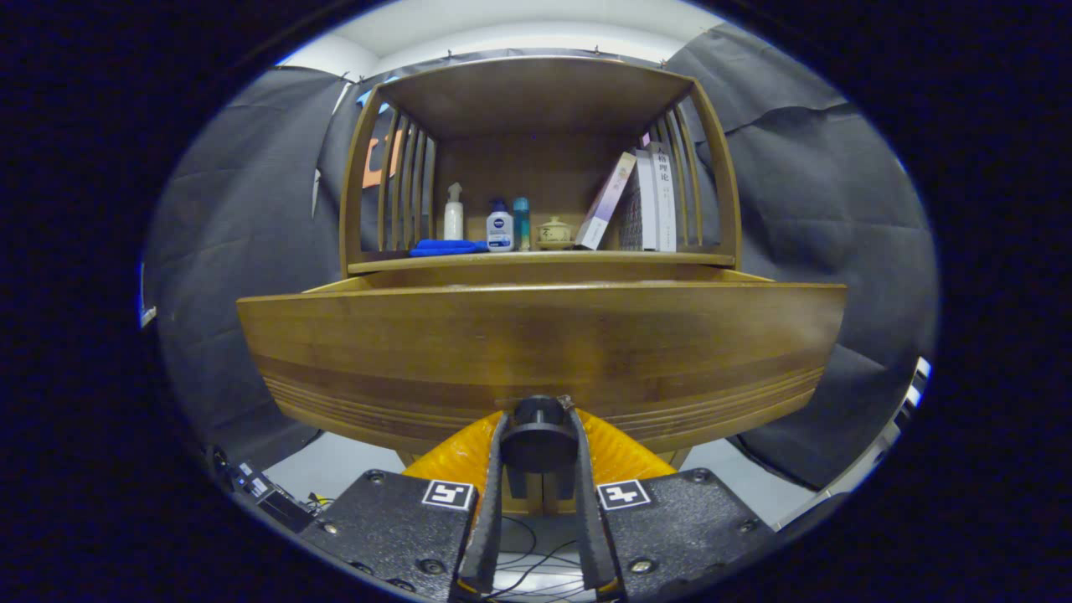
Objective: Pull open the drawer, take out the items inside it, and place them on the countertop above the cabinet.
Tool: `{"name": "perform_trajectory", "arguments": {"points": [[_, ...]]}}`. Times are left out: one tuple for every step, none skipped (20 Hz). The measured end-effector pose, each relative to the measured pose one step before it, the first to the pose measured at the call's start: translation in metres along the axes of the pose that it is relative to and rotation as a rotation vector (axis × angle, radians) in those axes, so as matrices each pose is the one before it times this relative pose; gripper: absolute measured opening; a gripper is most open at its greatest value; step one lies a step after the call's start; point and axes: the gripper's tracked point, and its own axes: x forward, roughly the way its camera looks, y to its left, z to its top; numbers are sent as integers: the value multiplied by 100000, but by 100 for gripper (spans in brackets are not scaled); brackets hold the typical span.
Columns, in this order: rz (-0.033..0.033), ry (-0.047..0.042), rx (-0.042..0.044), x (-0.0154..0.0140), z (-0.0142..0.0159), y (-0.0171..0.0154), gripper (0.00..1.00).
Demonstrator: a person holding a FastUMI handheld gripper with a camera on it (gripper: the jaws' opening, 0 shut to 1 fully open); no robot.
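While the claw (538,469) is clenched with both fingers pressing on the round dark knob (538,431) between them, the wide brown wooden drawer front (536,352) stands just beyond, already drawn partly out of the cabinet. Rigid and likely heavy, the drawer should slide only straight back; the knob is its one handhold and looks smooth, so a firm squeeze matters. Its inside is hidden. Farther beyond, the wooden desk (544,260) above carries a blue cloth (444,247), bottles (500,228) and leaning books (653,201).
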Motion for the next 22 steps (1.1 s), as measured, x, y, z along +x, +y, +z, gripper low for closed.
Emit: {"name": "perform_trajectory", "arguments": {"points": [[-385, -27, 322, -216, -194, -99, 40], [-113, 183, 119, -329, -44, -29, 40], [239, -19, 539, -212, -124, 70, 40], [260, 396, 273, -176, -73, 22, 40], [115, 275, 34, -23, -104, -140, 40], [-68, 48, -98, -97, -25, -50, 40], [37, -146, -299, -141, -39, -56, 40], [85, 59, -34, -163, -13, -17, 40], [68, 120, 101, -58, -120, 4, 40], [115, -11, -102, -81, 18, 7, 40], [56, 78, -218, -85, -86, -69, 40], [216, 26, 103, -55, -65, 9, 40], [156, -191, -367, -109, -44, 48, 40], [109, -319, -554, -27, -13, -12, 40], [-201, -209, -68, 66, -83, 107, 40], [-231, -339, -440, -66, -18, 3, 41], [29, -291, -256, -31, -8, 60, 40], [-141, -594, -666, -88, 24, 8, 41], [-804, -1649, -1058, -64, 340, -304, 45], [-845, -3601, -964, -128, 818, -242, 53], [-1244, -3258, -1136, -330, 715, -279, 61], [-150, -2448, -1296, -541, 610, -187, 69]]}}
